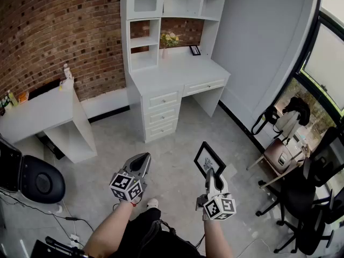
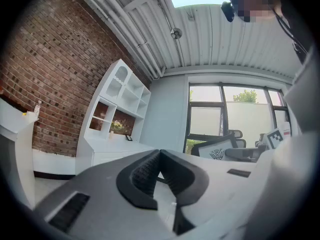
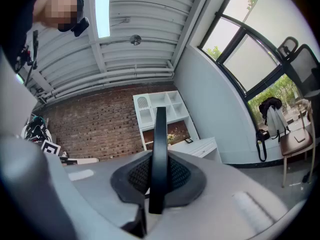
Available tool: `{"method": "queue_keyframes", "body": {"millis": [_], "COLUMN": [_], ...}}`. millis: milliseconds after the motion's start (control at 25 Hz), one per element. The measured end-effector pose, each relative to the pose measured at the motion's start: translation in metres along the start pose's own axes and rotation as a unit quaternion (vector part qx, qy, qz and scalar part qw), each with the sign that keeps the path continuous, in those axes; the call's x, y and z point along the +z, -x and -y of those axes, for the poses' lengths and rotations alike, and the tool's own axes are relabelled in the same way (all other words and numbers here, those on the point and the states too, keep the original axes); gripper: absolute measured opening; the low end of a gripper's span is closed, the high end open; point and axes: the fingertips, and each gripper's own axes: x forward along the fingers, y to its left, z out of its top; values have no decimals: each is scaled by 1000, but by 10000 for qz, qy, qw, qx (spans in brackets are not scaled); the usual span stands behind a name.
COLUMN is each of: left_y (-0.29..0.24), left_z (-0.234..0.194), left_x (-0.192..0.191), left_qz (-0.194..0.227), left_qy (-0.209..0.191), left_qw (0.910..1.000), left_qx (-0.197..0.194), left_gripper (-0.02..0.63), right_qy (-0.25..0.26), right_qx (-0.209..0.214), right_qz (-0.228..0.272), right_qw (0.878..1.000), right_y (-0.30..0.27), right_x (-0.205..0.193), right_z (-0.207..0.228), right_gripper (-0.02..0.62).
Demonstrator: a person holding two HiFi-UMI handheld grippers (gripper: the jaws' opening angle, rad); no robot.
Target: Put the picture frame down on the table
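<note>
Right tongs (image 1: 210, 172) clamp the picture frame (image 1: 207, 158) by its edge, above the floor (image 1: 172, 149). Left tongs (image 1: 142, 162) are closed, empty. The worktop (image 1: 177, 71) stands well ahead; approach and set-down judged outstanding.

I hold both forearms out in front of me, side by side and apart. My left gripper (image 1: 143, 159) points level, its jaws pressed together on nothing. My right gripper (image 1: 210, 173) tips slightly upward, its jaws clamped on the edge of the picture frame (image 1: 209, 158).
</note>
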Motion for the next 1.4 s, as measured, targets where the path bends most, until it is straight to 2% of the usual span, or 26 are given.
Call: {"method": "queue_keyframes", "body": {"millis": [360, 880, 1160, 1400], "left_y": [-71, -197, -247, -269], "left_z": [-27, -98, -144, -168], "left_x": [-5, 5, 3, 5], "left_qz": [19, -196, -221, -165], "left_qy": [71, 143, 170, 236], "left_qw": [10000, 9996, 9995, 9995], "left_qx": [-43, -116, -175, -142], "left_gripper": [-8, -8, -8, -9], "right_qy": [113, 87, 83, 57], "right_qx": [-117, -269, -296, -312], "right_qz": [-47, -169, -143, -165], "right_qw": [9999, 9995, 9994, 9994], "right_y": [-55, -193, -261, -295], "right_x": [-1, -2, -11, -15], "right_z": [38, 97, 109, 113], "right_gripper": [21, 23, 23, 23]}}
